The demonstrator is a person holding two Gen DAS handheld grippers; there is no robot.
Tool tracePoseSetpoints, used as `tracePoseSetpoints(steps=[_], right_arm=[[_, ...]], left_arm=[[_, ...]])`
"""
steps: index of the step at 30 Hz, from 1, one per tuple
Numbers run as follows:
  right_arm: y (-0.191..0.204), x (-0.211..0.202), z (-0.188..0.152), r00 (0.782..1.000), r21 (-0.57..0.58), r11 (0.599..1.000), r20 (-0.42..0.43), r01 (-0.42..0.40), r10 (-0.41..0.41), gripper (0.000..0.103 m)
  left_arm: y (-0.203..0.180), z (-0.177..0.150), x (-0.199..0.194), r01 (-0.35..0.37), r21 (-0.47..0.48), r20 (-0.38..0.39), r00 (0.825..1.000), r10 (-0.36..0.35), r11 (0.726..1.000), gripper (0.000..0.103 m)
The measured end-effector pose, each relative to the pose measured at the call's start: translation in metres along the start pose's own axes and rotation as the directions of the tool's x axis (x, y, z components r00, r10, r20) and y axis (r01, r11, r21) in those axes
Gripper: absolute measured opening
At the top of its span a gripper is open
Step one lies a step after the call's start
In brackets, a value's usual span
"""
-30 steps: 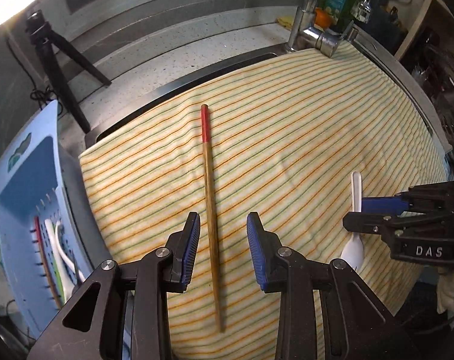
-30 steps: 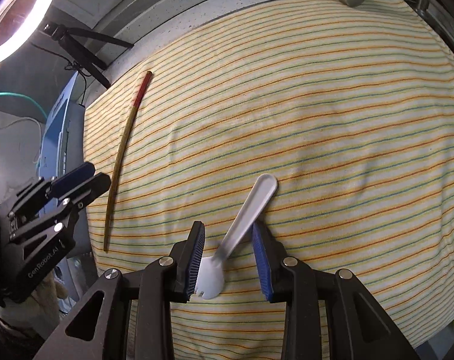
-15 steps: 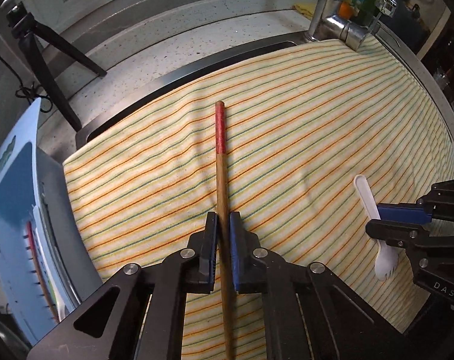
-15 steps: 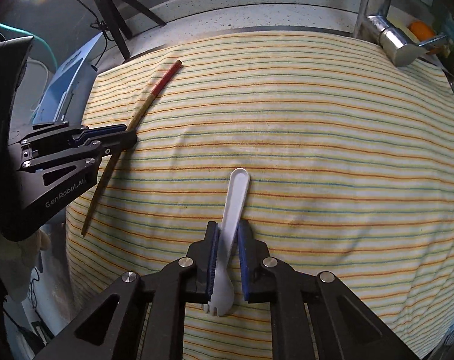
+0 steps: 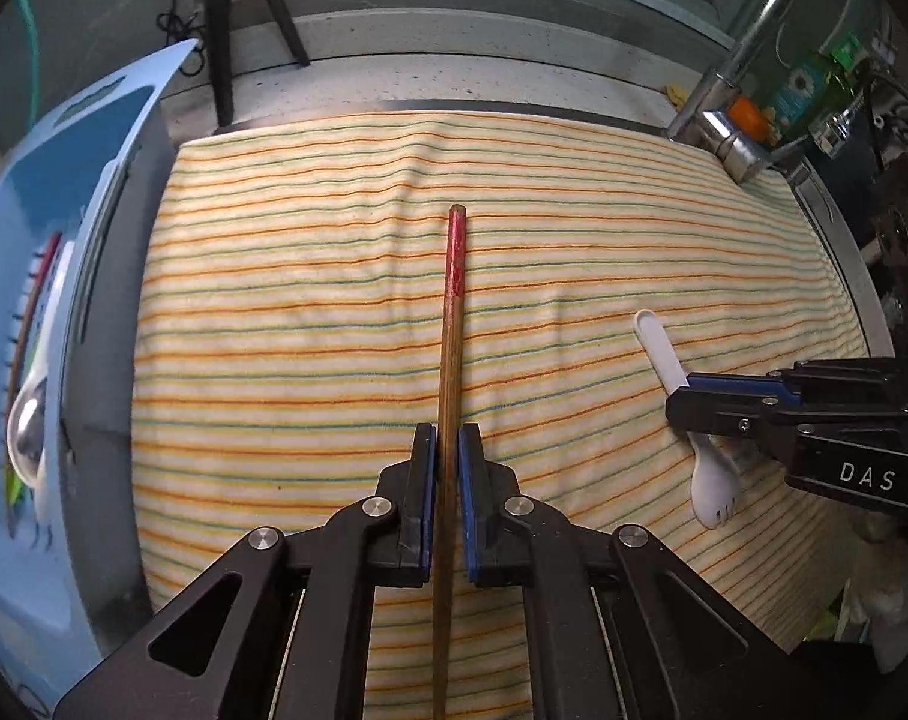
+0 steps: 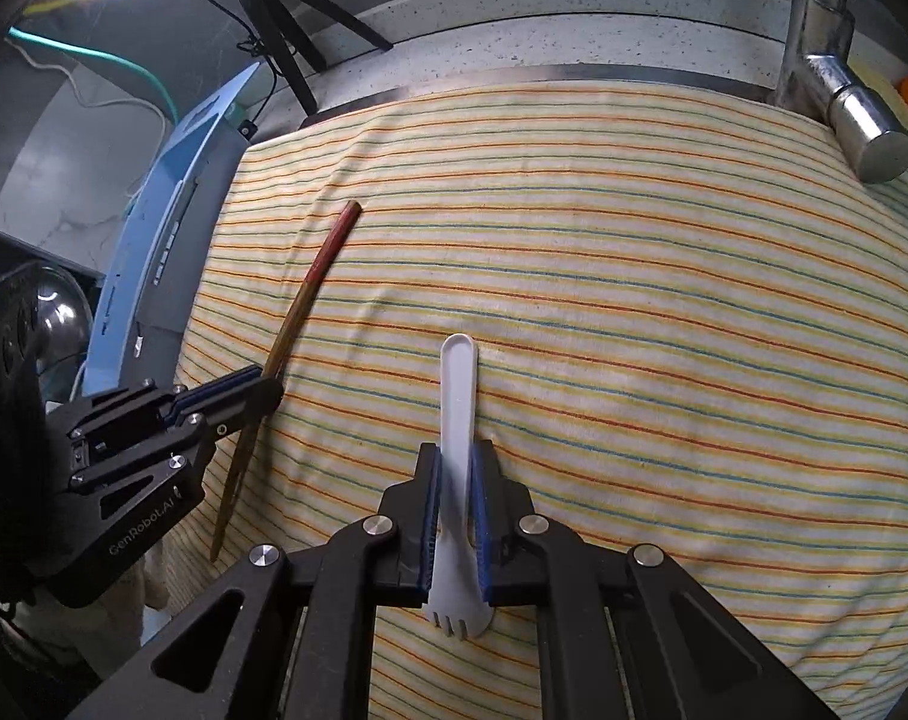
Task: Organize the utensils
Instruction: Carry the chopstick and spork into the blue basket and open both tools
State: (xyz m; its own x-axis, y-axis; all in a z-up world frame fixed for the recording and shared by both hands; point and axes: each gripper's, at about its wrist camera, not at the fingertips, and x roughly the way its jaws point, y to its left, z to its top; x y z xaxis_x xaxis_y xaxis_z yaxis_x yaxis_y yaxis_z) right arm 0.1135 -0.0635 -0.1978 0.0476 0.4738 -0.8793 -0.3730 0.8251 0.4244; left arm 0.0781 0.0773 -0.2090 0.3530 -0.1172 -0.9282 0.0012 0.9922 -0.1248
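A wooden chopstick with a red end (image 5: 452,324) lies along the striped cloth (image 5: 309,312), and my left gripper (image 5: 447,441) is shut on its shaft. To the right lies a white plastic spork (image 5: 715,483), pinched by the right gripper (image 5: 685,396). In the right wrist view the spork (image 6: 457,402) runs straight between the blue pads, with my right gripper (image 6: 455,456) shut on its handle and the tines toward the camera. The chopstick (image 6: 309,294) and the left gripper (image 6: 261,387) show at the left there.
A blue utensil tray (image 5: 45,228) with a metal spoon (image 5: 24,429) and other utensils stands left of the cloth. A chrome faucet (image 5: 730,132) sits at the back right, with bottles behind it. A tripod leg (image 6: 279,42) stands on the speckled counter.
Both grippers went from open around their utensils to shut on them. Both views have rolled, so chopstick and spork now run straight up between the pads.
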Motion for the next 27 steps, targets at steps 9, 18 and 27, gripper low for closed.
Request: tracePoseSetpoints(steps=[9,18,27], right_arm=[[-0.005,-0.006,-0.007,0.998,0.022,0.998,0.025,-0.053,0.053,0.009],[0.001,-0.018,-0.004,0.996,0.071,0.996,0.073,-0.061,0.056,0.009],[0.054,-0.042,0.017,0.983,0.025,0.992,0.136,-0.126,0.121,0.009]], left_arm=[[0.009,-0.019,-0.014,0.082,-0.21,0.093,0.994,-0.064,0.974,0.006],[0.019,-0.016,-0.032,0.116,-0.183,0.134,0.987,-0.093,0.976,0.006],[0.053,-0.012,-0.077,0.143,-0.173,0.221,0.97,-0.103,0.975,0.006]])
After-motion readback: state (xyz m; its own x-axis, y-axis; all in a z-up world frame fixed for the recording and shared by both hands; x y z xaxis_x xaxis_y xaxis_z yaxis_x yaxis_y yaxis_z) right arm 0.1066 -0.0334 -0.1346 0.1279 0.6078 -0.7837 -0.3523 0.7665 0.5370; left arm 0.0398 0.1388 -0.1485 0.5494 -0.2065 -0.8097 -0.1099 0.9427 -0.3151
